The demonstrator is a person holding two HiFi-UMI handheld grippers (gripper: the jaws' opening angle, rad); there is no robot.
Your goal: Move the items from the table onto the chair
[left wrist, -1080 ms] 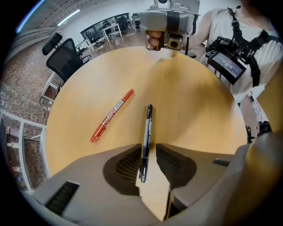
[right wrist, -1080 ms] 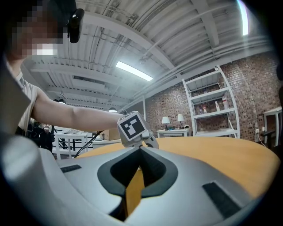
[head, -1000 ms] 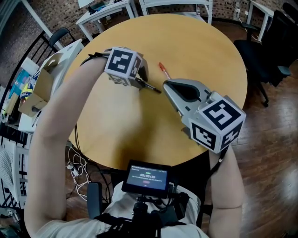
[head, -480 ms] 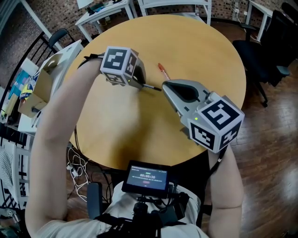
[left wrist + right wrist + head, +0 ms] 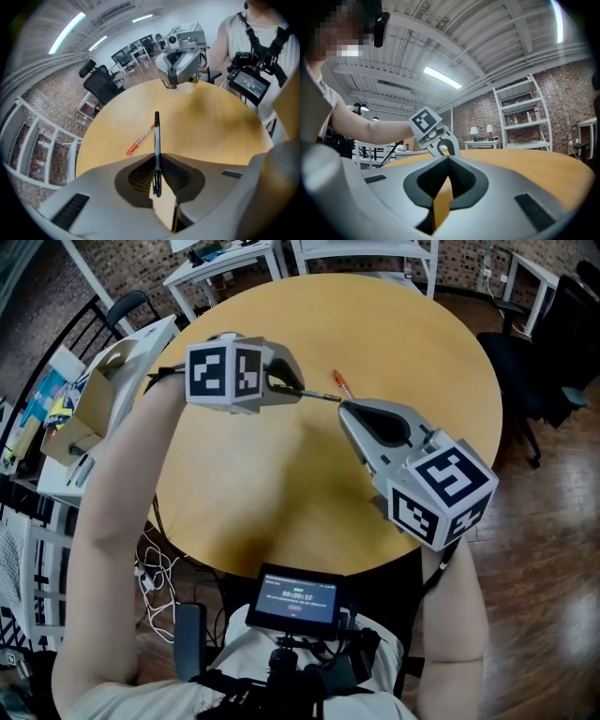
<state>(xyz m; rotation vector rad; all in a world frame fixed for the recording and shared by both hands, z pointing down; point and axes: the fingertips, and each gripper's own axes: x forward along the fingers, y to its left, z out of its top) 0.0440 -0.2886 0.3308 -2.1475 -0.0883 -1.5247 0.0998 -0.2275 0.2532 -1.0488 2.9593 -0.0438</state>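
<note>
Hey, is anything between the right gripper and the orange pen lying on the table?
Nothing lies on the table between the right gripper and the orange pen. But the black pen, clamped in the left gripper above the table, pokes its tip close to that gap.

**Almost nothing I can read**

The small screen strapped to my chest shows a row of white digits set out like a clock, too small to read for sure. The cube on my left gripper and the cube on my right gripper carry only black-and-white square patterns, no letters. Print on the orange pen and on the black pen in my left jaws is illegible.
</note>
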